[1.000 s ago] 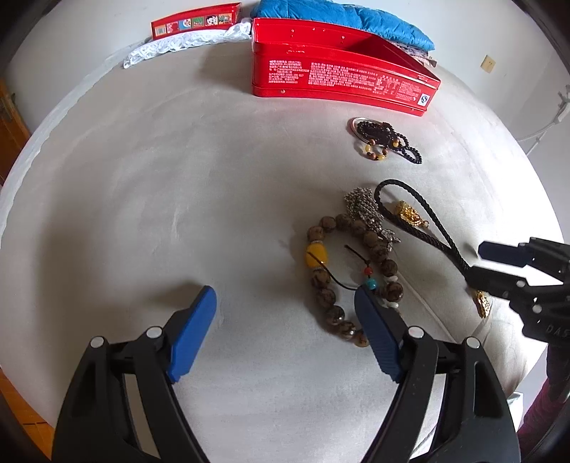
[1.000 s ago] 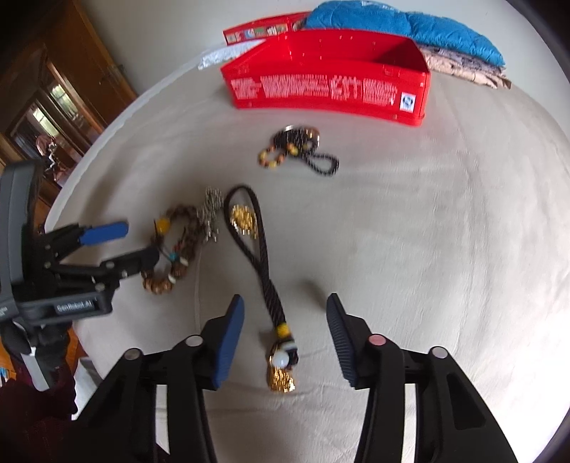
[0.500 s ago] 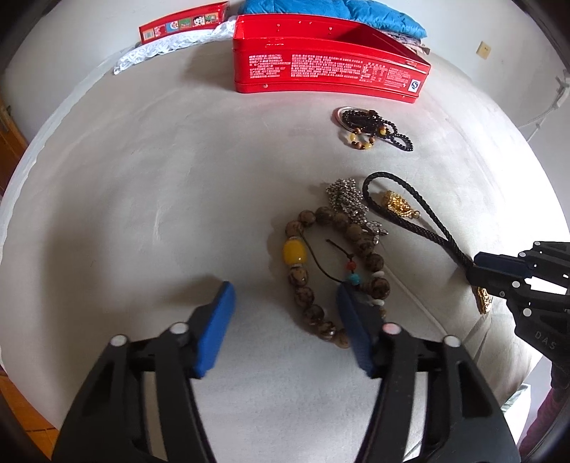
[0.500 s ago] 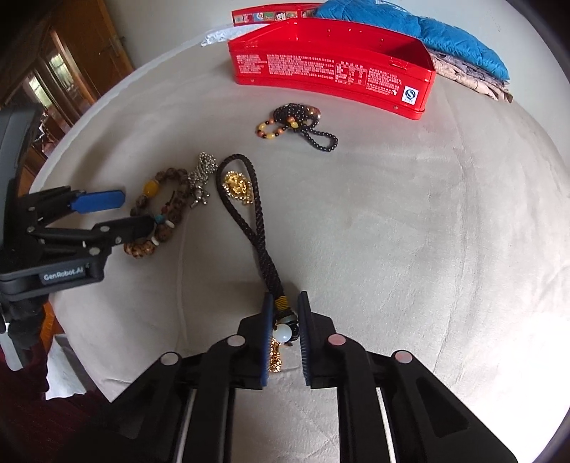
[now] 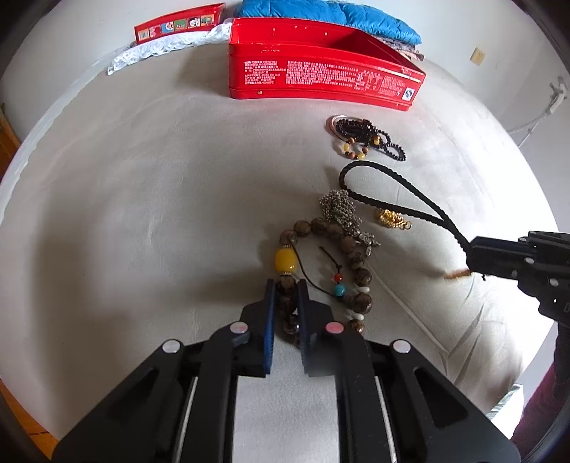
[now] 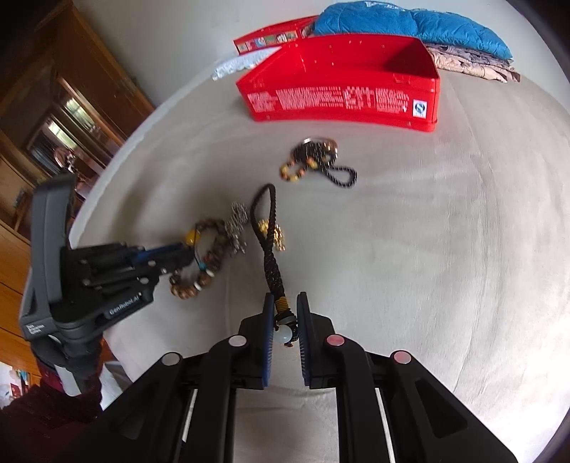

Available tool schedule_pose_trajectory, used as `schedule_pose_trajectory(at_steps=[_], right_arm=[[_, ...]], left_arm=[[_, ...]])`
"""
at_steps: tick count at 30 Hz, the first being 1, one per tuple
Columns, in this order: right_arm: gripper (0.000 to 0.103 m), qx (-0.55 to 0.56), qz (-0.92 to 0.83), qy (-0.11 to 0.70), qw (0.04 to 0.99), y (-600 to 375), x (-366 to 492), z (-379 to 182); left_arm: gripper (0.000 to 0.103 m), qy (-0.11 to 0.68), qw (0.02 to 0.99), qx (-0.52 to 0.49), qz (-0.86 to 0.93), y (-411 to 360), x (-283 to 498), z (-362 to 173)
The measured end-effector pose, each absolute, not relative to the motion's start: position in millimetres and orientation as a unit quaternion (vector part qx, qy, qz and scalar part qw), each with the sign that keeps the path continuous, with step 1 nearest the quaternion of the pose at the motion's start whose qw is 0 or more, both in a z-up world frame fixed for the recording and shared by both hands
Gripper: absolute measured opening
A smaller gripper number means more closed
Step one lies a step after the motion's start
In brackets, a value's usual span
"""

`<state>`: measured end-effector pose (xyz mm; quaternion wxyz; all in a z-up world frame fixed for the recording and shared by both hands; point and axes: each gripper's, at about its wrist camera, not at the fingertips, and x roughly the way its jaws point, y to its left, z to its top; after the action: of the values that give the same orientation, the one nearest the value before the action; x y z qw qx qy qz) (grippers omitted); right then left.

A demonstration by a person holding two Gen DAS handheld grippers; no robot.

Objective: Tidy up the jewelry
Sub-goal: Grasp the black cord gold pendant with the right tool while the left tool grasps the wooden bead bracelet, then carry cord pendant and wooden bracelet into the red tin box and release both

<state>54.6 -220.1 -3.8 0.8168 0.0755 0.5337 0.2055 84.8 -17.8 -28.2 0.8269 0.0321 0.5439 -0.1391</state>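
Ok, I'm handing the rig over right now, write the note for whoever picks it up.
Left tongs: shut on the wooden bead bracelet, which lies on the cloth.
Right tongs: shut on the bead end of the black cord pendant.
Red tin: open, nothing seen inside.
Dark bead strand, silver chain and gold charm lie untouched.
Left: carry all pieces into the tin.

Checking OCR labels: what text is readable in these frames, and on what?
"GenRobot.AI": on the left gripper body, seen from the right wrist.
Second label lower on that body: too small to read.
White print on the red tin front wall: too small to read.
Flat red box behind: pictures only, text unreadable.
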Motion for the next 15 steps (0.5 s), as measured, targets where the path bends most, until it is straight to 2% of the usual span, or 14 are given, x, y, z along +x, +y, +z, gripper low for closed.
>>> schedule_pose_trajectory(at_steps=[15], right_arm=[[0.012,0.116,0.168,0.486,0.850,-262.0,59.3,34.6]], left_arm=[[0.009,0.440,0.887,-0.012,-0.137,3.5,83.8,46.4]])
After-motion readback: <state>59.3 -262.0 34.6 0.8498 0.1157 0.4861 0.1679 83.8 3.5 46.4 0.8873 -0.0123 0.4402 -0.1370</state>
